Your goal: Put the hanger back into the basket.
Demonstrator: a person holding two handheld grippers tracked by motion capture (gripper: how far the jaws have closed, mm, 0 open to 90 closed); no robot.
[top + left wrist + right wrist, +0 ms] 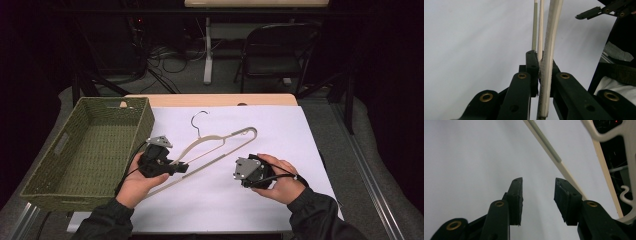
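A beige clothes hanger (220,142) with a dark wire hook lies slanted across the white sheet (260,205), its left end lifted. My left gripper (182,168) is shut on the hanger's lower left part. In the left gripper view the pads (533,62) pinch the hanger's flat arm (548,50), and the notched bar runs on ahead. My right gripper (243,172) is held just right of the hanger's long bar. Its jaws (537,185) stand open with nothing between them. The hanger (554,153) crosses beyond the right pad.
A green woven basket (140,125) stands at the table's left, close behind my left hand. A folding chair (275,50) and cables are on the floor beyond the far edge. The other gripper (604,11) shows at the top right of the left gripper view.
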